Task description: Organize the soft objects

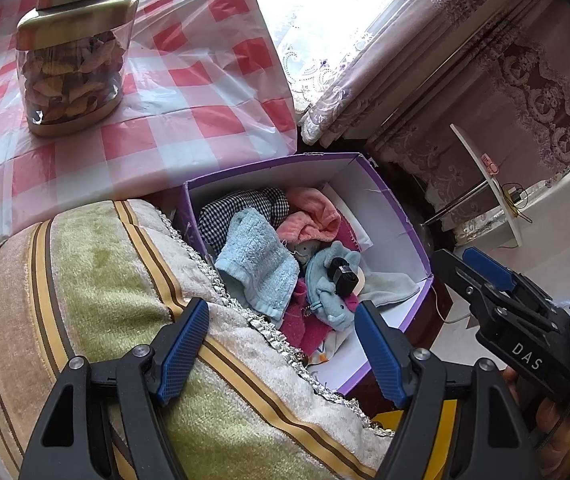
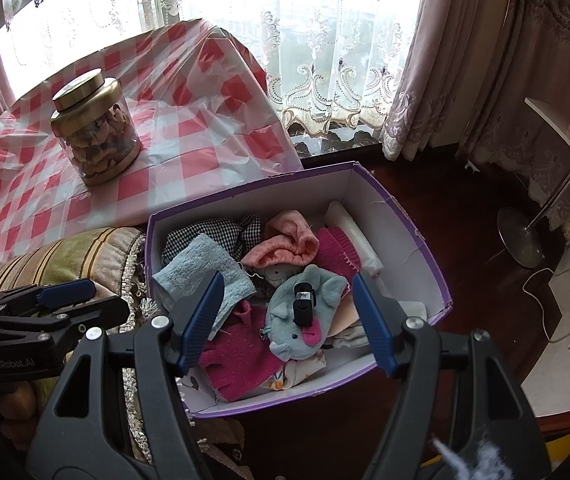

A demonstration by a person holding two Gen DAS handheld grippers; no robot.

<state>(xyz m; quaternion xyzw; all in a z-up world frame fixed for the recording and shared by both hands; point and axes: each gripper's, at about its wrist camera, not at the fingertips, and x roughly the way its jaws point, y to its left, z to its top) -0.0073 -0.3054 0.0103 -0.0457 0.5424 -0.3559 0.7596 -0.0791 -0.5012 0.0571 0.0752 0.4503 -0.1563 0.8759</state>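
While my left gripper (image 1: pixel 281 348) and right gripper (image 2: pixel 285 320) hover wide and empty, soft cloths fill the purple cardboard box (image 2: pixel 405 216) below; grabbing the grey plush mouse (image 2: pixel 305 320) could drag neighbours out.

A purple box (image 2: pixel 401 216) with white inside walls stands open, filled with soft things: a light blue towel (image 2: pixel 205 272), a checked cloth (image 2: pixel 213 228), a rolled pink towel (image 2: pixel 285 240), a magenta knit piece (image 2: pixel 241 356) and a blue plush animal (image 2: pixel 305 320) lying on top.
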